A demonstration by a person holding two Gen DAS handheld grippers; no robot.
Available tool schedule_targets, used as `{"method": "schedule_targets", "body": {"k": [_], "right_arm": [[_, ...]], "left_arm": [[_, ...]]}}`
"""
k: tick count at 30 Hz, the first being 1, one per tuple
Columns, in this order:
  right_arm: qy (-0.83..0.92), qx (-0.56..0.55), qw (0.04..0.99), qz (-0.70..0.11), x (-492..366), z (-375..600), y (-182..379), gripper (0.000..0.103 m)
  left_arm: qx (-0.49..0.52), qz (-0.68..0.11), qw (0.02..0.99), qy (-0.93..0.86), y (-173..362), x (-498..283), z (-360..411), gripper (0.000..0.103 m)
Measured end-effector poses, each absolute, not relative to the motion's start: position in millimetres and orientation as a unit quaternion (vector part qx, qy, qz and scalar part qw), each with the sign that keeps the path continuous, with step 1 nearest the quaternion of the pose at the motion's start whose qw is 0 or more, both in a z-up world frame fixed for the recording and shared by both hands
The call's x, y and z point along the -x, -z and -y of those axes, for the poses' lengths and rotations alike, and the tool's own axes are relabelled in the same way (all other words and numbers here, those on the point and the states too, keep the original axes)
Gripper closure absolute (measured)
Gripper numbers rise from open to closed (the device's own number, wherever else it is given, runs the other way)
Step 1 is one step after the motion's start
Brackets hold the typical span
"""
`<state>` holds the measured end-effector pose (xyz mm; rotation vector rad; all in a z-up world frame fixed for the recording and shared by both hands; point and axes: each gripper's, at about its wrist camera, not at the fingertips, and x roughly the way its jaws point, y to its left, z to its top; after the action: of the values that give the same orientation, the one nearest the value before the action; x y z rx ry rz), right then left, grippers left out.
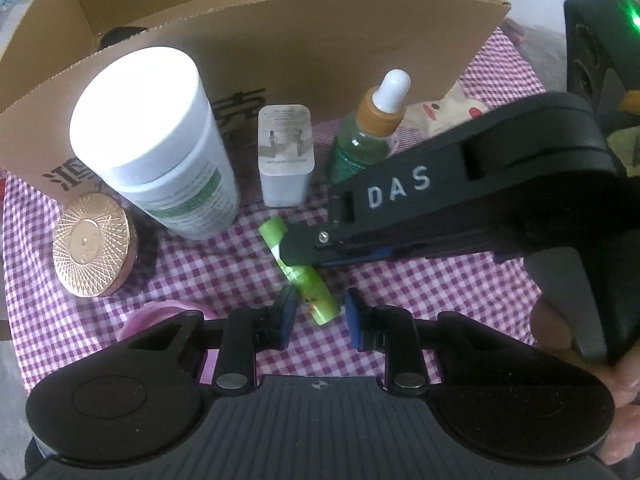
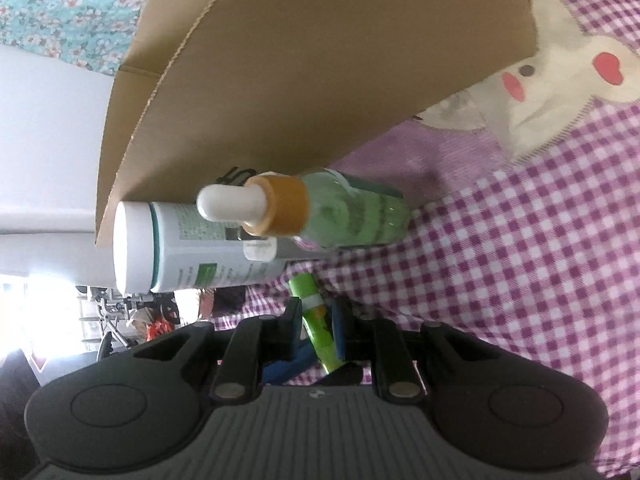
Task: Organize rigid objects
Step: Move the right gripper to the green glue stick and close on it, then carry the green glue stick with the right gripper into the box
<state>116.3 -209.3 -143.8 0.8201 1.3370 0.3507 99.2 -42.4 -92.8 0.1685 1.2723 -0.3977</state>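
A green lip-balm tube (image 1: 314, 294) lies on the purple checked cloth (image 1: 400, 292). My right gripper (image 1: 304, 248) reaches in from the right and is shut on the tube's middle. In the right wrist view the tube (image 2: 306, 286) sits clamped between the right gripper's (image 2: 316, 324) blue pads. My left gripper (image 1: 320, 316) points steeply down over the tube's near end, its blue pads against either side of it. One left finger (image 2: 286, 366) shows as a blue pad beneath the right gripper.
Behind the tube stand a tall white bottle (image 1: 160, 140), a white charger plug (image 1: 285, 152) and a green dropper bottle (image 1: 368, 136). An open cardboard box (image 1: 280, 40) stands behind them. A gold-lidded jar (image 1: 94, 248) and a pink item (image 1: 160, 312) sit at left.
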Motion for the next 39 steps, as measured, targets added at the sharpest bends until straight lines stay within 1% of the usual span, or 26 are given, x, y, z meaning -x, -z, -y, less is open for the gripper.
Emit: {"method": "schedule_targets", "body": {"k": [7, 14, 19, 25, 34, 39], "right_arm": [[-0.167, -0.361, 0.688, -0.608, -119.7, 211.6, 144.9, 0.086], [-0.174, -0.356, 0.687, -0.609, -120.3, 203.6, 142.9, 0.086], [-0.174, -0.358, 0.688, -0.607, -119.6, 202.5, 144.2, 0.086], [-0.175, -0.362, 0.687, -0.606, -114.8, 205.1, 143.1, 0.086], [-0.192, -0.369, 0.697, -0.584, -87.1, 211.8, 115.5, 0.086], [-0.209, -0.362, 0.718, -0.557, -70.0, 214.3, 81.9, 0.086]], "left_arm": [[-0.072, -0.6, 0.778, 0.172, 100.5, -112.6, 43.7, 0.076], [-0.087, -0.594, 0.783, 0.161, 104.6, -123.3, 52.5, 0.077], [-0.102, -0.586, 0.787, 0.162, 105.5, -118.3, 60.3, 0.08], [-0.103, -0.581, 0.79, 0.165, 99.5, -102.6, 63.6, 0.081], [-0.099, -0.55, 0.809, 0.183, 64.9, -62.7, 58.9, 0.081], [-0.104, -0.517, 0.827, 0.195, 29.6, -41.5, 49.8, 0.081]]}}
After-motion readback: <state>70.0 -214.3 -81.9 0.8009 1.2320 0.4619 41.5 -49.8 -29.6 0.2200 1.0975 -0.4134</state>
